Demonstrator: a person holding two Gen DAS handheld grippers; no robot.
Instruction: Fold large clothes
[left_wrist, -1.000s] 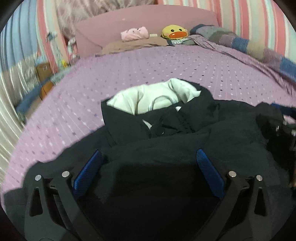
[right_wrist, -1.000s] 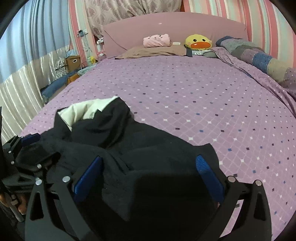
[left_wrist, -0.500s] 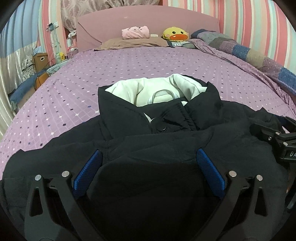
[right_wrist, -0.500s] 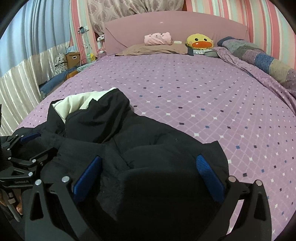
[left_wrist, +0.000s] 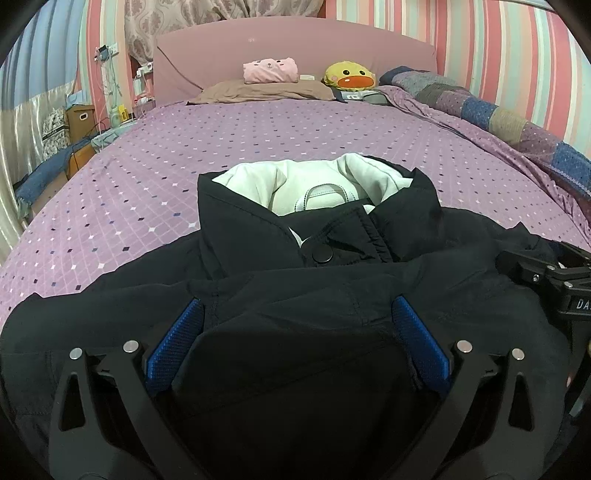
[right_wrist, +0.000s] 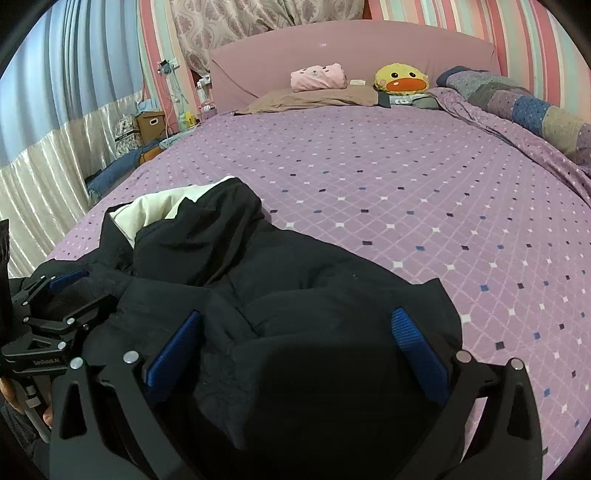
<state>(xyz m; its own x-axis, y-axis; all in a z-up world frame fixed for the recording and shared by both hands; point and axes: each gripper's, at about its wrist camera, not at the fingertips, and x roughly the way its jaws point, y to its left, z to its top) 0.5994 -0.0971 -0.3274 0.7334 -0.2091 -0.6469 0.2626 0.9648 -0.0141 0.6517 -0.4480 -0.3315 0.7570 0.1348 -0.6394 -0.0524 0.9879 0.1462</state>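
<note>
Blue-padded fingers (left_wrist: 173, 347) of the left gripper (left_wrist: 297, 345) stand wide apart, black cloth bulging up between them but nothing pinched, and it's the same story on the right gripper (right_wrist: 297, 347), fingers (right_wrist: 419, 354) spread wide with a mound of fabric sitting loose in the gap. That fabric is the black jacket (left_wrist: 332, 295), lying on the near end of the purple bed (left_wrist: 258, 147), front side up, its collar pointing toward the headboard (left_wrist: 295, 62). Just past the left fingers there's the snap button (left_wrist: 322, 255), and beyond that the pale fleece lining (left_wrist: 314, 181) showing inside the open collar. From the right view the jacket's edge (right_wrist: 443, 306) falls just beside the right finger, bare sheet beyond it. This looks like a padded, bulky piece: soft, floppy, probably heavy enough to sag, with a smooth shell that may slip. My call: take a doubled edge at the hem or shoulder seam, not a single slick layer. Far off, a pink cushion (left_wrist: 270, 71) and a yellow duck plush (left_wrist: 349, 76) sit by the pillows, well apart from the work.
</note>
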